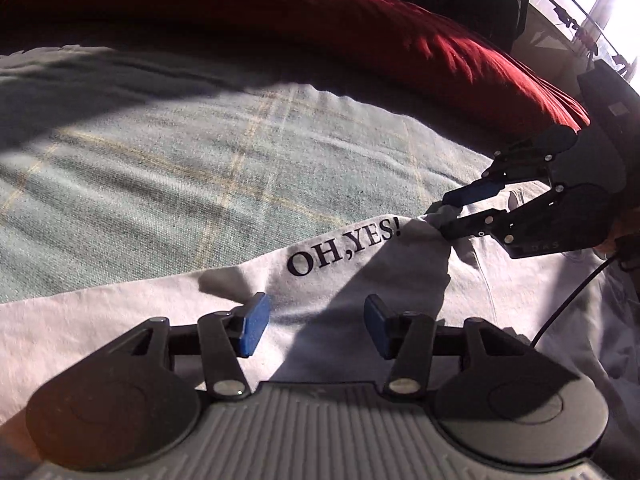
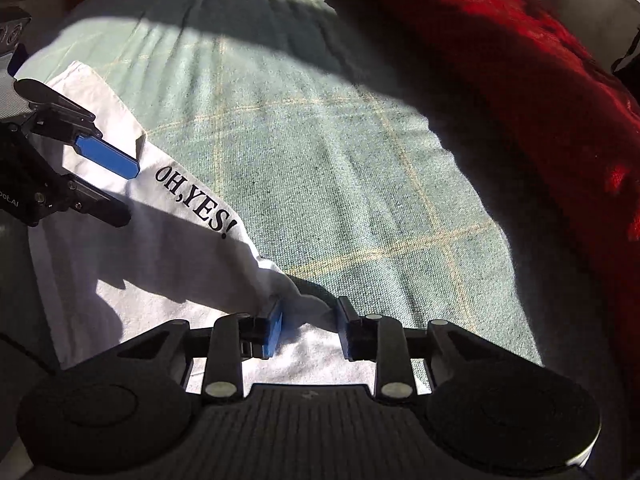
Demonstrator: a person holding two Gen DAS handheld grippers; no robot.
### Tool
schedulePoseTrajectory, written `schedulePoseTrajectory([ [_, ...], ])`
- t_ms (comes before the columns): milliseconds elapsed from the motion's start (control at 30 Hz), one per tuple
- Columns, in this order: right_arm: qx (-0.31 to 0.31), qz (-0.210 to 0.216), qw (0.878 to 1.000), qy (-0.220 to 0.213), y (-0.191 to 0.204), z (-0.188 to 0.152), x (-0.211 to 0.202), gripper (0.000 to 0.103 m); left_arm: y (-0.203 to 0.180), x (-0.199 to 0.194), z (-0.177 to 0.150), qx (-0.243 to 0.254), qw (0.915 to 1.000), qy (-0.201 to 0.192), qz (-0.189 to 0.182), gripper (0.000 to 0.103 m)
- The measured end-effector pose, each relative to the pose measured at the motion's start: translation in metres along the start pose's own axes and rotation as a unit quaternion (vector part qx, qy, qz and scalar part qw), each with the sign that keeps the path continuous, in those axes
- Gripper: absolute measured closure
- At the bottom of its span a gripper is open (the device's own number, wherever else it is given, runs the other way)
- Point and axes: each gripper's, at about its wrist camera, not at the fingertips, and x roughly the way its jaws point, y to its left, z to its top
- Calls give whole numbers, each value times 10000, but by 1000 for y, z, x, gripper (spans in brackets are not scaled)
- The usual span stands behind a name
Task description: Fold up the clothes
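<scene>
A pale green bedspread (image 2: 320, 128) with thin yellowish checks filled most of both views, half in sun and half in shadow. A red blanket (image 1: 360, 28) lay bunched along the far side of the bedspread, its folds catching bright light.

On the near side of the bedspread lay a white T-shirt (image 1: 120, 320). Its folded edge ran as a long straight line across the bedspread, from the left gripper's side towards the right gripper, and the black print "OH,YES!" (image 1: 344, 250) followed that edge. The cloth looked soft and lightly creased, with hard dark shadows of the tools falling across it. In the right wrist view a free corner (image 2: 86, 76) of the shirt pointed away over the bedspread.

The right gripper (image 2: 308, 330) sat at 1 end of that edge, its 2 blue pads part closed around a gathered bunch of white cloth; the left wrist view showed the same bunch pinched at its fingertips. The left gripper (image 1: 316, 326) hung over the shirt with its jaws spread apart, nothing between them. A black cable (image 1: 568, 296) trailed from the right gripper across the shirt.
</scene>
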Motion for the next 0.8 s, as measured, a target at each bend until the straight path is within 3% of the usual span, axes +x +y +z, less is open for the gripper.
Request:
schedulePoseTrajectory([
  [67, -250, -63, 9997, 53, 5, -2, 3, 62, 0, 1, 0, 36, 10000, 10, -7, 48],
  [133, -222, -47, 9997, 120, 4, -2, 4, 48, -3, 1, 0, 91, 10000, 22, -13, 45],
  [200, -73, 4, 9998, 192, 0, -1, 4, 48, -6, 1, 0, 166, 9999, 34, 26, 44],
  [267, 33, 56, 9997, 254, -1, 0, 3, 62, -9, 0, 0, 236, 9997, 48, 73, 44],
  [333, -122, -31, 9996, 271, 8, 0, -1, 85, -9, -1, 0, 224, 9997, 52, 79, 43],
  [400, -120, -207, 9995, 222, 11, 1, 0, 86, -9, -1, 1, 193, 9998, 20, 95, 43],
  [500, -47, -529, 9985, 115, 12, 4, 2, 87, -5, -2, 7, 193, 9982, -93, 553, 43],
  [600, 582, -929, 9940, 14, -7, 13, -3, 86, 8, -14, 12, -94, 9979, -162, 619, 44],
  [633, 765, -909, 9929, -25, -10, 15, -8, 86, 9, -21, 11, -117, 9983, -195, 539, 44],
  [700, 1021, -473, 9935, -176, -10, 14, -26, 82, 10, -32, 7, -57, 9986, -162, 503, 43],
  [800, 1398, 248, 9895, -272, -3, 10, -46, 55, 7, -37, -6, 185, 9965, 95, 805, 43],
])
